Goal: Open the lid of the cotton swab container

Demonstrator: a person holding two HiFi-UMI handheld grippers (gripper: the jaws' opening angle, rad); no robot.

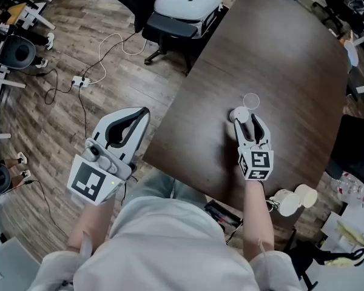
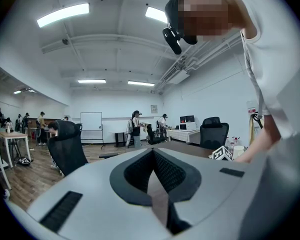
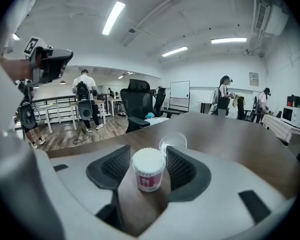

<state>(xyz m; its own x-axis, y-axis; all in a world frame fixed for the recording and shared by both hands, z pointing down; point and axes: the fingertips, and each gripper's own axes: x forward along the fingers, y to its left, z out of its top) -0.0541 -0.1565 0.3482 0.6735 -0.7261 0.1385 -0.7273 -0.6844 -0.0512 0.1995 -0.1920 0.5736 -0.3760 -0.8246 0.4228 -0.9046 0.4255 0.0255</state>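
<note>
Nearest in the head view, the person's pale shirt (image 1: 164, 247) fills the bottom edge, with a forearm reaching out on each side. The left gripper (image 1: 144, 111) hangs over the wood floor (image 1: 60, 120), just off the near corner of the table (image 1: 291, 59), and touches nothing. The left gripper view shows its jaws clenched, the pads meeting with nothing between them.

The right gripper (image 1: 250, 123) is over the dark table, its marker cube (image 1: 255, 164) toward the person and its tips pointing away. Its jaws are released and stand wide. In the right gripper view the container (image 3: 149, 170) stands upright on the tabletop and shows between the two pads. They flank it closely but do not visibly press on it. Its top is uncovered and packed with white swab heads, and a reddish label wraps its side.

Just beyond it and a little to the right, the clear round lid (image 3: 173, 141) lies flat on the table. Whether it touches the container cannot be told.

Farther off, past the table's far edge, a black chair (image 1: 170, 23) carries a white object on its seat. A white cable runs across the floor to a power strip (image 1: 79, 80). At the back of the room the right gripper view shows a whiteboard (image 3: 179, 90) and several people standing.
</note>
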